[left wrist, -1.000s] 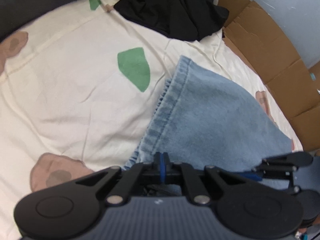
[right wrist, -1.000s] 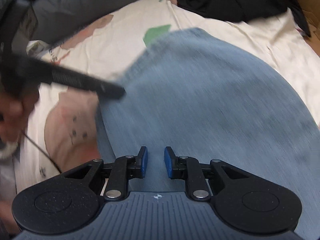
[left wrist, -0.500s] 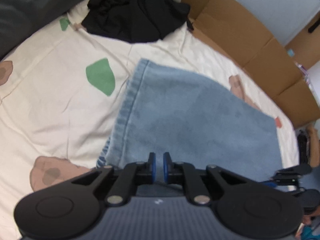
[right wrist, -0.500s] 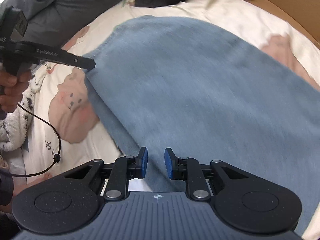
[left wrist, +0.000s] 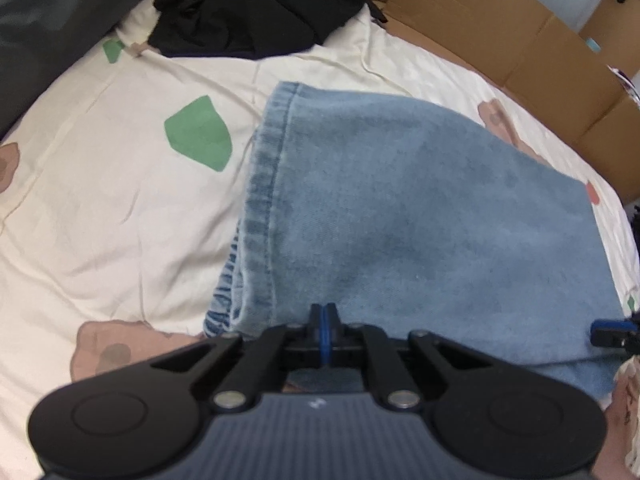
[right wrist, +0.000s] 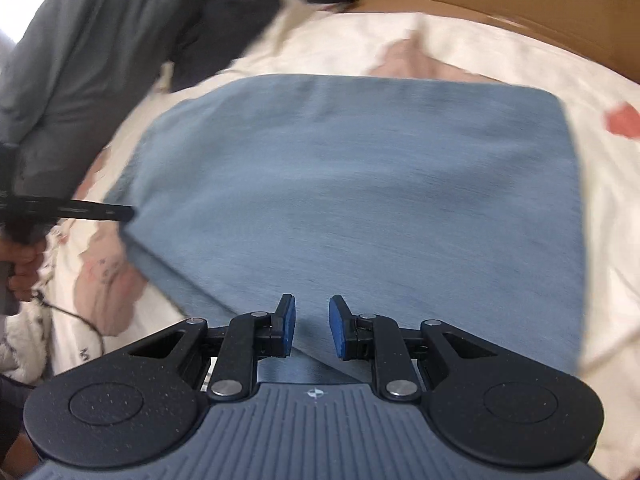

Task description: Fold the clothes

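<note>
Folded jeans (left wrist: 420,208) lie flat on the patterned bedsheet (left wrist: 100,208), a fold evidently just laid.

The left gripper (left wrist: 323,330) sits fully closed at the denim's near edge, gripping nothing visible (perhaps pressing it flat); the right gripper (right wrist: 312,330) hovers part-open and empty over the opposite edge.

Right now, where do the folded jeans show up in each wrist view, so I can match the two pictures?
Left wrist view: the folded jeans fill the centre and right, hemmed edge on their left side, running down to the shut left gripper.
Right wrist view: the folded jeans fill the centre, blurred, above the right gripper.
Shared landmark: the cream patterned bedsheet beneath them, cardboard beyond.
</note>
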A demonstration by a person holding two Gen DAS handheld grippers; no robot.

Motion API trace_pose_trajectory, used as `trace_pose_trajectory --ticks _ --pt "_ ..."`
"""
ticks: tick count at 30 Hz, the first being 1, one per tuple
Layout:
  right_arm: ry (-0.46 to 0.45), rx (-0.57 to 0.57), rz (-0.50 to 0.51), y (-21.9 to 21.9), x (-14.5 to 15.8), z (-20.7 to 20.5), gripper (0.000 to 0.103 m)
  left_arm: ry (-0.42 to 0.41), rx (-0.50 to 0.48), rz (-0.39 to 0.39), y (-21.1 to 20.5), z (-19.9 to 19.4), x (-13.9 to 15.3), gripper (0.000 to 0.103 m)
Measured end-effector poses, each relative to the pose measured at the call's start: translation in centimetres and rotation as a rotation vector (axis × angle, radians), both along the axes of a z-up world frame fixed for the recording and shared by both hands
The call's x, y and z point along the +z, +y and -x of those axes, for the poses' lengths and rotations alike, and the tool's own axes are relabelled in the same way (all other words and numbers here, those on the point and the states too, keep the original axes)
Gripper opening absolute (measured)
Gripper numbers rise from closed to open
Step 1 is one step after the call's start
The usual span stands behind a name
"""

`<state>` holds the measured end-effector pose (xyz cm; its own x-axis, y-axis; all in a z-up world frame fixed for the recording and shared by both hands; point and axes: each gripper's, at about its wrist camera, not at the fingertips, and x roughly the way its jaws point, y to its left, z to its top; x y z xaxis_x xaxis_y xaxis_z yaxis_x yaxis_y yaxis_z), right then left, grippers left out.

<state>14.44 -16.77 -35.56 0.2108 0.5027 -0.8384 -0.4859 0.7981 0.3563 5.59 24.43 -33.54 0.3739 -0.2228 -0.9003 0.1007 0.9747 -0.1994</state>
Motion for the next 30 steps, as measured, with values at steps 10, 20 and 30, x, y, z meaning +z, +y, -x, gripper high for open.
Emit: trace_pose_trajectory --ticks 10,20,30 --pt "0.008 -0.024 0.095 -3.5 -2.3 2.2 0.019 -0.011 0.022 -0.111 0.2 -0.6 1.7 0.003" --pt "-0.052 -0.252 0.02 -9.2 0.3 2.2 0.021 -0.047 0.006 -0.164 -0.3 -4.0 7.5 0.005" --pt "0.015 -0.362 -0.024 -11.8 -3.2 3.0 0.019 -0.095 -0.057 -0.195 -4.1 -9.6 17.8 0.008"
